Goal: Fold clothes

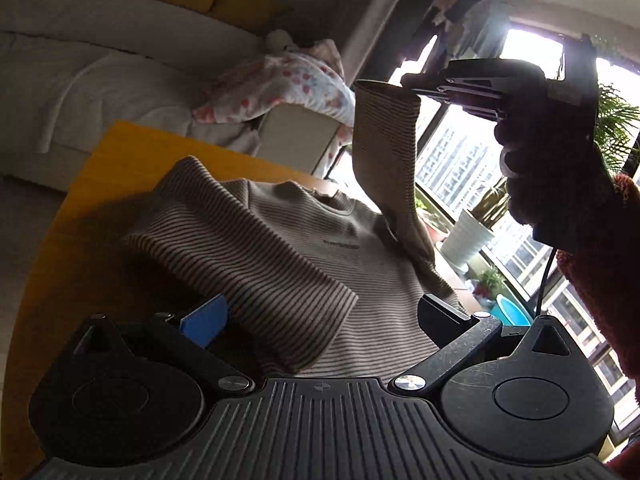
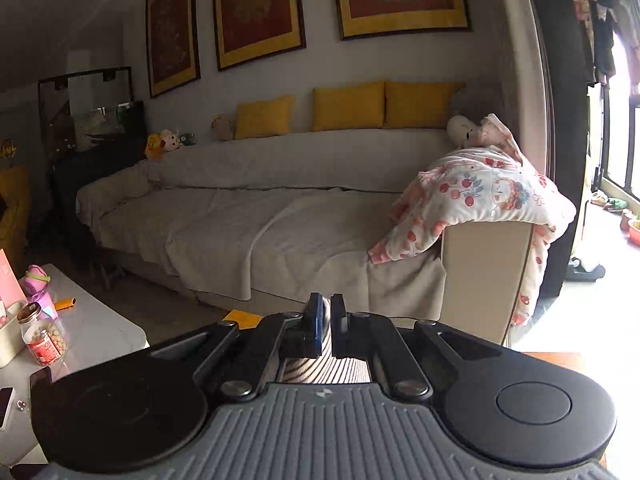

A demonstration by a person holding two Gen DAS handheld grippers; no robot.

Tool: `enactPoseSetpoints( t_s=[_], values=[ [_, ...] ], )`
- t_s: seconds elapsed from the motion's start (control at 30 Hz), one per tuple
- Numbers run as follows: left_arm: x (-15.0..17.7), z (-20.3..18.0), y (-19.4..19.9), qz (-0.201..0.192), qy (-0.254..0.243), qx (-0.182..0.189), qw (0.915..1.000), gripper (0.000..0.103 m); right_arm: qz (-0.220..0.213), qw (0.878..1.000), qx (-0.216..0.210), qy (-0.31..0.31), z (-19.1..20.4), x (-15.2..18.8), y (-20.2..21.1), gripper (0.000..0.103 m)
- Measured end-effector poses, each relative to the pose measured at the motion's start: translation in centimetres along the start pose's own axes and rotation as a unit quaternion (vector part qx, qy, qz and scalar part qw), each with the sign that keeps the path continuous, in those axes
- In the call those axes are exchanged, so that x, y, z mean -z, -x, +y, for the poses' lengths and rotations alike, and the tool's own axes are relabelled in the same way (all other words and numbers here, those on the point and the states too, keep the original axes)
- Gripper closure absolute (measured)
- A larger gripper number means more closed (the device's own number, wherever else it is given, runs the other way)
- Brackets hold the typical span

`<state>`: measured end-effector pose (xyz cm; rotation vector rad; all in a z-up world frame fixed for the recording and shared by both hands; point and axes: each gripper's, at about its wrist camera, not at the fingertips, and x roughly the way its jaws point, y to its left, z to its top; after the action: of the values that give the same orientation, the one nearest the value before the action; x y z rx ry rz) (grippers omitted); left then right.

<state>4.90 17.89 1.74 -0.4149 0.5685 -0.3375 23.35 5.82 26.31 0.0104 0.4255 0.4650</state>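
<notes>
A brown striped sweater (image 1: pixel 320 252) lies on a yellow table (image 1: pixel 120 160). Its left sleeve (image 1: pixel 248 248) is folded across the chest. My left gripper (image 1: pixel 320 316) is open low over the hem, one blue-padded finger (image 1: pixel 208 320) beside that sleeve's cuff. My right gripper (image 1: pixel 404 82) is shut on the right sleeve's cuff (image 1: pixel 384 96) and holds that sleeve (image 1: pixel 384 152) up above the table. In the right wrist view the right gripper (image 2: pixel 328 324) has striped cloth (image 2: pixel 324 368) pinched between its fingers.
A grey sofa (image 2: pixel 280 208) with yellow cushions stands behind the table; a flowered blanket (image 2: pixel 480 200) hangs over its arm. A low white table (image 2: pixel 92 332) with a jar and a phone stands at the left. Windows and potted plants (image 1: pixel 468 236) are at the right.
</notes>
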Motion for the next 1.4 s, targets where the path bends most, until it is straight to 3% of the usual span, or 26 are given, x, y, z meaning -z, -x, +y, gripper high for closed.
enactPoseSetpoints(
  t_s=[0.17,0.27,0.3,0.37,0.47,0.5,0.53,0.67,0.8,0.87,0.93,1.0,1.1,1.27,1.4],
  values=[
    [-0.1,0.7,-0.1,0.002,0.011,-0.007,0.9999,0.000,0.027,0.999,-0.012,-0.026,0.3,1.4,1.1,0.092],
    [-0.3,1.3,0.3,-0.004,0.017,-0.016,0.9997,0.000,0.093,0.990,-0.044,-0.093,-0.4,3.9,1.6,0.069],
    [-0.5,1.6,0.3,-0.007,0.020,-0.021,0.9996,0.000,0.126,0.982,-0.060,-0.126,-0.8,5.1,1.6,0.059],
    [-0.8,2.2,0.7,-0.012,0.028,-0.034,0.9990,0.000,0.193,0.955,-0.097,-0.202,-1.4,8.2,0.8,0.058],
    [-1.4,3.1,1.4,-0.023,0.045,-0.053,0.9973,0.000,0.275,0.902,-0.144,-0.301,-1.5,13.0,-0.4,0.059],
    [-1.7,3.3,1.6,-0.026,0.052,-0.059,0.9966,0.000,0.286,0.890,-0.157,-0.317,-1.1,14.1,-0.7,0.062],
    [-1.9,3.5,1.8,-0.030,0.059,-0.063,0.9958,0.000,0.287,0.888,-0.170,-0.318,-0.5,14.8,-1.0,0.065],
    [-2.5,3.5,2.1,-0.036,0.073,-0.072,0.9941,0.000,0.255,0.918,-0.178,-0.246,2.9,15.6,-2.5,0.066],
    [-2.8,2.8,1.8,-0.028,0.065,-0.078,0.9945,0.000,0.207,0.947,-0.176,-0.169,5.7,14.5,-3.4,0.097],
    [-3.0,2.5,1.6,-0.022,0.057,-0.080,0.9949,0.000,0.128,0.973,-0.177,-0.075,6.8,11.1,-1.5,0.099],
    [-3.1,2.2,1.0,-0.016,0.052,-0.083,0.9951,0.000,0.048,0.986,-0.157,-0.012,6.3,7.3,0.6,0.099],
    [-3.2,1.8,0.4,-0.012,0.049,-0.082,0.9954,0.000,0.000,0.992,-0.127,-0.003,3.8,3.4,2.0,0.099],
    [-3.5,0.8,-1.1,-0.003,0.038,-0.069,0.9969,0.000,-0.029,0.998,-0.056,0.000,-0.7,0.2,2.5,0.099],
    [-4.2,-1.9,-4.4,0.021,-0.012,-0.034,0.9991,0.000,-0.003,0.999,0.020,-0.044,-8.5,1.4,2.3,0.099],
    [-4.9,-4.2,-7.3,0.031,-0.061,-0.004,0.9976,0.000,0.034,0.994,0.047,-0.089,-13.2,5.0,0.6,0.099]
  ],
)
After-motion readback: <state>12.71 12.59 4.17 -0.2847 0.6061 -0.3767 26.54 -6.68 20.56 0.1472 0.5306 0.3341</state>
